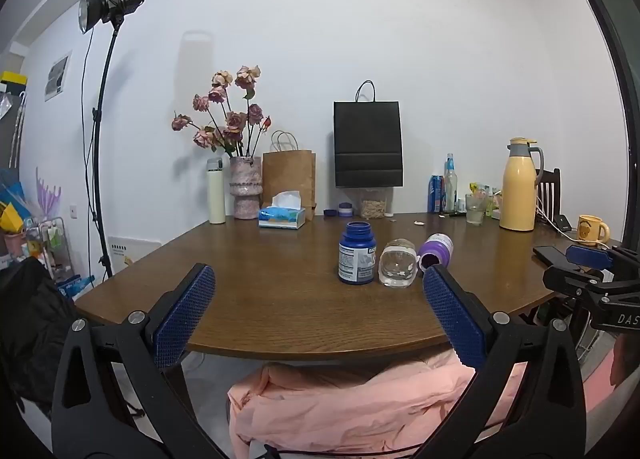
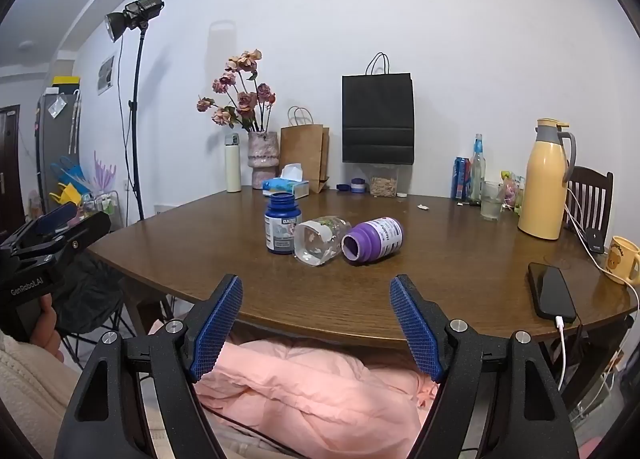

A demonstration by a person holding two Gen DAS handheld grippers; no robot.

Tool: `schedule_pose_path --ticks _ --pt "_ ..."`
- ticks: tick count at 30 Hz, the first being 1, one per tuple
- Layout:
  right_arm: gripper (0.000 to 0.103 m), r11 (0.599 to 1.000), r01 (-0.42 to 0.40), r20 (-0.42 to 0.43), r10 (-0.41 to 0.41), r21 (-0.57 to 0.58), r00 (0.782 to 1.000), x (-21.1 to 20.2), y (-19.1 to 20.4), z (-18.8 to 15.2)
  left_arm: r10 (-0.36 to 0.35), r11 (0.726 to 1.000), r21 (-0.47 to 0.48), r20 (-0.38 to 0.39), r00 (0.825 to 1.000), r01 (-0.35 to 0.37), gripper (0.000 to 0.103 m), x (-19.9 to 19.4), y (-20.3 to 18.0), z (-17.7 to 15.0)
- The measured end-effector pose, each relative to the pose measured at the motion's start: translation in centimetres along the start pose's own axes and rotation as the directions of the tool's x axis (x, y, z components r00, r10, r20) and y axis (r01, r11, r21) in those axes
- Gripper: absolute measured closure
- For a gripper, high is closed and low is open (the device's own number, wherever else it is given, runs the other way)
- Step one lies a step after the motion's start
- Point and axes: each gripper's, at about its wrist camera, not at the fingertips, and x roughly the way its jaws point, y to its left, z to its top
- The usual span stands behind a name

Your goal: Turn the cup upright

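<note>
A clear plastic cup lies on its side on the brown table, open end toward me; it also shows in the right wrist view. A blue bottle stands upright at its left, also in the right wrist view. A purple bottle lies on its side at the cup's right, also in the right wrist view. My left gripper is open and empty, near the table's front edge. My right gripper is open and empty, in front of the cup.
A black phone on a charging cable lies at the right edge, near a yellow mug. A yellow thermos, glass, bottles, paper bags, tissue box and flower vase line the back. Pink cloth lies below the table edge.
</note>
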Motion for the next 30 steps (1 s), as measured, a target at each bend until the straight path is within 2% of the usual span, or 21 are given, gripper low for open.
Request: schedule_pose_path --ticks 30 --pt "0.022 1.000 0.003 0.000 -0.003 -0.006 1.000 0.21 0.13 -0.08 0.004 1.000 0.009 0.005 1.000 -0.004 0.000 0.03 0.42 0.01"
